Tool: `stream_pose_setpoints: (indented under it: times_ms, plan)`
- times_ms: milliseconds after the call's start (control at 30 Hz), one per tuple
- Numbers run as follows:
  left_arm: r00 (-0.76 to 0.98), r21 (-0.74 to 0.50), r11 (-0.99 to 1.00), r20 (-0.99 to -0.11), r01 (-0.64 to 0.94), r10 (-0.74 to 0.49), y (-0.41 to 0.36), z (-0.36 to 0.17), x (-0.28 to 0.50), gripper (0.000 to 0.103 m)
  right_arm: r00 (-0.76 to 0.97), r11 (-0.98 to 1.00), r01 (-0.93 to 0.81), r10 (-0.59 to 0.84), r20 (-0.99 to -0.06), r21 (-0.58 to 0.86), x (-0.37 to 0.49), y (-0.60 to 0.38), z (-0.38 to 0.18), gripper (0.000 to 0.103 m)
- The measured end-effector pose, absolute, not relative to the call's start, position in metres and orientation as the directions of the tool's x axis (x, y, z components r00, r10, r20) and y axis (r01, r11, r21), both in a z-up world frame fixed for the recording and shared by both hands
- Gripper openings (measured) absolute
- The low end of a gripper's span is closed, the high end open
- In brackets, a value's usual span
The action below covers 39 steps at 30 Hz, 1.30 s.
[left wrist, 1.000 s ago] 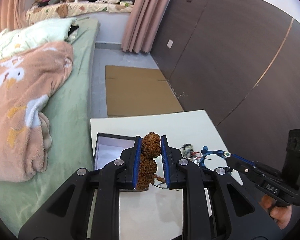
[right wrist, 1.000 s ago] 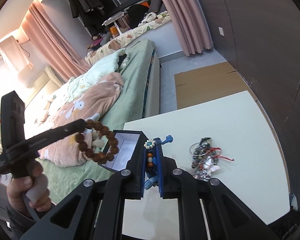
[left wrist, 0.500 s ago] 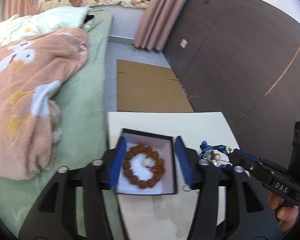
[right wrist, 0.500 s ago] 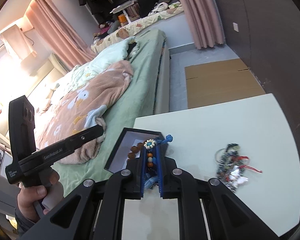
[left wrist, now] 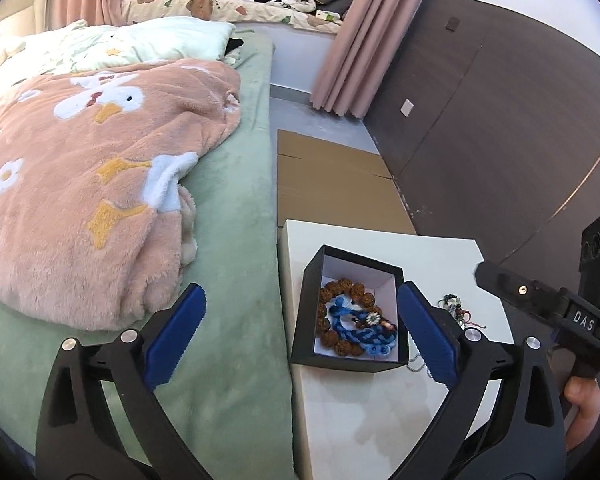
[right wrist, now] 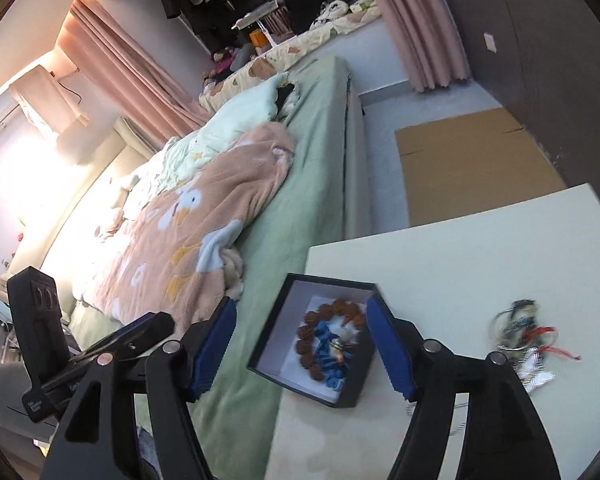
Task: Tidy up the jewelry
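Note:
A black jewelry box [left wrist: 312,312] with a white lining stands at the left edge of the white table [left wrist: 364,412]. Inside lie a brown bead bracelet [left wrist: 332,288] and a blue braided bracelet [left wrist: 364,334]. My left gripper [left wrist: 300,336] is open and empty above and before the box. My right gripper [right wrist: 300,344] is open and empty over the box [right wrist: 268,344], where both bracelets [right wrist: 328,344] show. A small pile of mixed jewelry [right wrist: 520,332] lies on the table to the right, also in the left wrist view [left wrist: 458,312].
A bed with a green sheet [left wrist: 228,280] and a peach duck blanket [left wrist: 80,184] borders the table's left side. Flat cardboard [left wrist: 332,184] lies on the floor beyond the table. A dark panelled wall [left wrist: 500,120] runs along the right.
My left gripper opened and dropped the brown bead bracelet into the box, then drew back. My right gripper opened and released the blue bracelet into the box on top of it.

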State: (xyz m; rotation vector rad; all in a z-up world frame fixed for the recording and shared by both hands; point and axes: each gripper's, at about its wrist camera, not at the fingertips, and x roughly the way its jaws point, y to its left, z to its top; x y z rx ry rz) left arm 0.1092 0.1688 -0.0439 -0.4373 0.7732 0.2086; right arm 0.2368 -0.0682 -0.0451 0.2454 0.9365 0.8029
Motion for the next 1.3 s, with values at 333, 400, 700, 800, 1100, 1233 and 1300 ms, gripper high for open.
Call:
stream_pose_setpoints:
  times_ms: [333, 400, 700, 800, 1100, 1233, 1300]
  plan:
    - [0.707, -0.314, 0.905, -0.707, -0.288, -0.020, 0.132, -0.038, 0.112, 0.096, 0.420, 0.777, -0.405, 0.626, -0.657, 0.482, 0.234, -0.156, -0.044, 0.067]
    - [0.707, -0.314, 0.910, -0.706, -0.270, -0.034, 0.121, -0.038, 0.114, 0.096, 0.437, 0.793, -0.378, 0.608, -0.663, 0.478, 0.231, -0.177, -0.046, 0.067]
    - [0.699, -0.313, 0.935, -0.707, -0.169, -0.110, 0.065, -0.041, 0.128, 0.096, 0.461, 0.826, -0.299, 0.563, -0.686, 0.477, 0.222, -0.237, -0.061, 0.063]
    - [0.691, -0.312, 0.940, -0.711, -0.140, -0.132, 0.047, -0.044, 0.132, 0.096, 0.465, 0.830, -0.285, 0.557, -0.688, 0.479, 0.219, -0.252, -0.066, 0.057]
    - [0.650, -0.305, 0.949, -0.738, -0.081, -0.182, 0.009, -0.061, 0.148, 0.089, 0.466, 0.836, -0.233, 0.544, -0.698, 0.497, 0.213, -0.288, -0.088, 0.051]
    - [0.624, -0.296, 0.953, -0.757, -0.063, -0.193, -0.003, -0.073, 0.155, 0.081, 0.462, 0.837, -0.215, 0.542, -0.702, 0.504, 0.211, -0.299, -0.100, 0.049]
    - [0.611, -0.288, 0.957, -0.765, -0.046, -0.201, -0.010, -0.079, 0.157, 0.077, 0.459, 0.835, -0.213, 0.544, -0.703, 0.507, 0.211, -0.300, -0.107, 0.049]
